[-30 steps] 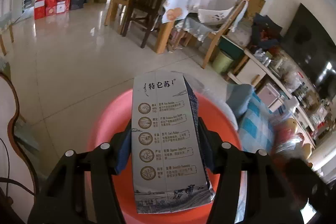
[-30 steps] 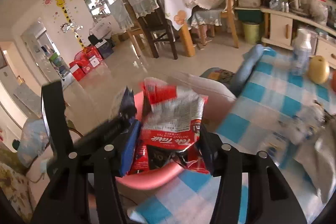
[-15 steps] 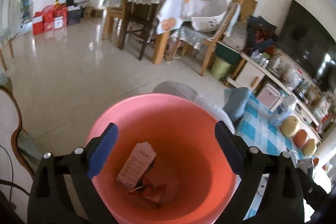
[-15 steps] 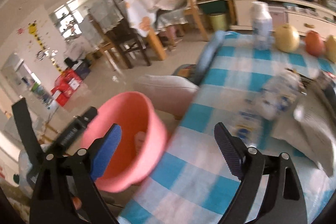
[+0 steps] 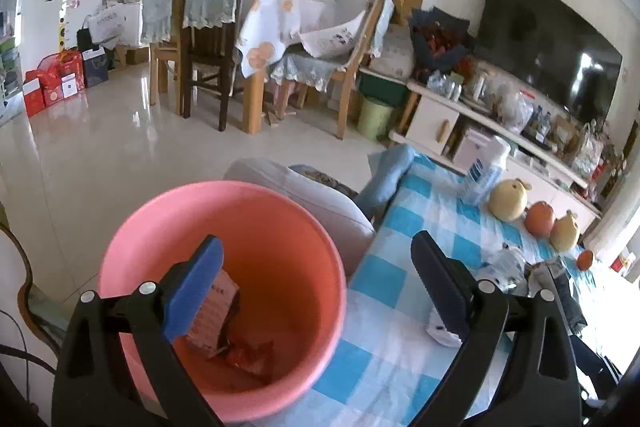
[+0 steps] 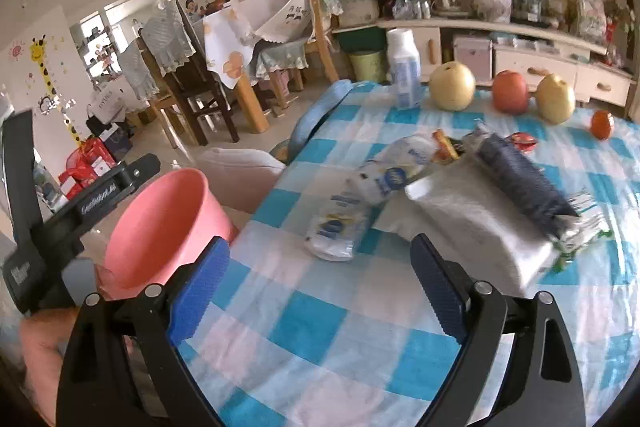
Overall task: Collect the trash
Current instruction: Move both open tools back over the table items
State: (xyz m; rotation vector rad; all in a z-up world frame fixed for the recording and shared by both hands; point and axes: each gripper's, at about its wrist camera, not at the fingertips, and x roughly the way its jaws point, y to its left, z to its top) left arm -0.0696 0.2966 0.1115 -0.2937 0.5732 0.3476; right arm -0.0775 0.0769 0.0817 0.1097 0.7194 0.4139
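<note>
We see the left gripper point(image 5: 316, 291) with its jaws spread wide and nothing between the pads; directly below and ahead of it sits the pink bucket point(image 5: 128, 239), and at the bottom of that bucket lie a pale carton point(image 5: 212, 311) and a crumpled red wrapper point(image 5: 252, 355). To that gripper's right the blue-and-white checked tablecloth point(image 5: 400, 227) begins. The right gripper point(image 6: 320, 287) is likewise wide apart and empty, hovering over the tablecloth point(image 6: 320, 327). Just ahead of it lies a crushed plastic bottle point(image 6: 360, 199) on its side, and ahead to the right a white bag point(image 6: 472, 223) with a dark blue packet point(image 6: 520, 183) resting on top. Something green pokes out at the bag's right edge, though blur keeps us from saying what. Farther ahead stand a white bottle point(image 6: 404, 67) and a row of fruit point(image 6: 452, 87). Off to the right gripper's left we see the bucket point(image 6: 168, 223) beside the table edge.
</note>
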